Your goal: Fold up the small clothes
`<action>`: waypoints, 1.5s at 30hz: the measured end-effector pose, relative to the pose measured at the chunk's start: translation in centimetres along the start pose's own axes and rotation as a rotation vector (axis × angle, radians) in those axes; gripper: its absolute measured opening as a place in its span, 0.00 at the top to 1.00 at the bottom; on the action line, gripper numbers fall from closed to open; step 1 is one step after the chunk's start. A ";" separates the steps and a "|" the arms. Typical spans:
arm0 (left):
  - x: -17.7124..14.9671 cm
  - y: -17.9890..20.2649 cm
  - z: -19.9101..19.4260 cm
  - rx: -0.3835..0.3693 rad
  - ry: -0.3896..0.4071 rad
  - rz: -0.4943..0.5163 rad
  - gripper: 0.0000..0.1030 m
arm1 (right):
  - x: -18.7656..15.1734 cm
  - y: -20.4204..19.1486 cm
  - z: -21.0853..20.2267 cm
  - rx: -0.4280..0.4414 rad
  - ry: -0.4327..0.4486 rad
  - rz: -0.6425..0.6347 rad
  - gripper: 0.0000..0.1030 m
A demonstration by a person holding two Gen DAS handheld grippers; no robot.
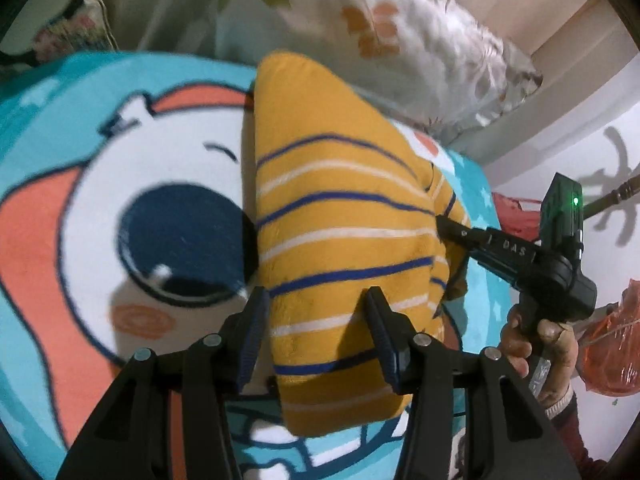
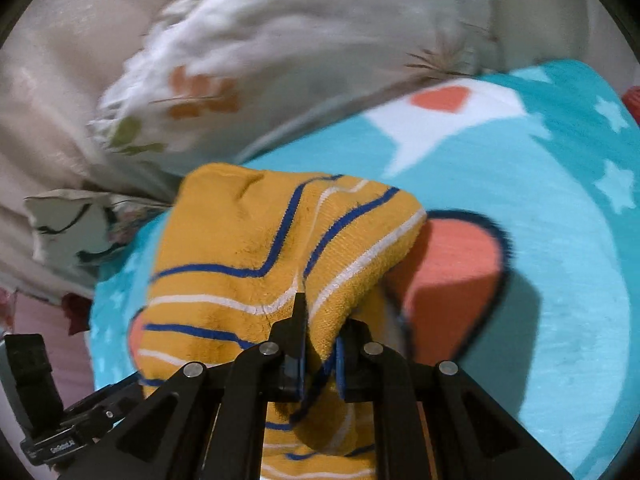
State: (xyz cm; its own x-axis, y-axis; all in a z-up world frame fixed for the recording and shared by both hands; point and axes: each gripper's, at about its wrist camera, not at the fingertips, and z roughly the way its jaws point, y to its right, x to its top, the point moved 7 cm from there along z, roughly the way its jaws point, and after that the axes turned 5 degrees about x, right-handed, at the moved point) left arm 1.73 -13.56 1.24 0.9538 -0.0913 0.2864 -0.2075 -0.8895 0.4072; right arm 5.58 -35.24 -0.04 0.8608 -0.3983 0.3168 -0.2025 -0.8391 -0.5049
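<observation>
one blanket, one striped garment

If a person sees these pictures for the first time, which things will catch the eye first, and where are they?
First comes the yellow striped garment, lying in the middle on a bright cartoon blanket with a big dark eye. The right gripper is shut on a fold of that garment, while the left gripper stands open above its near end. Behind them lies a pale flowered pillow.
</observation>
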 end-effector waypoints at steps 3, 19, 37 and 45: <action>-0.6 -0.2 1.4 0.039 -0.028 -0.015 0.43 | 0.3 1.6 1.0 0.009 -0.038 0.040 0.86; -0.9 -2.7 -2.1 0.042 0.021 -0.125 0.42 | -5.6 -2.8 -0.8 0.227 -0.080 -0.010 0.78; -1.8 -2.5 -2.6 0.090 -0.009 -0.112 0.42 | -6.7 -0.3 -5.4 0.145 -0.138 -0.022 0.93; -3.7 -1.6 0.8 0.125 -0.114 -0.061 0.42 | -7.6 1.6 -2.4 0.073 -0.180 0.030 0.92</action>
State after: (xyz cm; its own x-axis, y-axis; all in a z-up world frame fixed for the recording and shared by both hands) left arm -1.31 -12.17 -1.14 0.9836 -0.0796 0.1618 -0.1270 -0.9428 0.3081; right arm -2.44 -34.43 -1.30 0.9258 -0.3447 0.1552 -0.2008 -0.7963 -0.5706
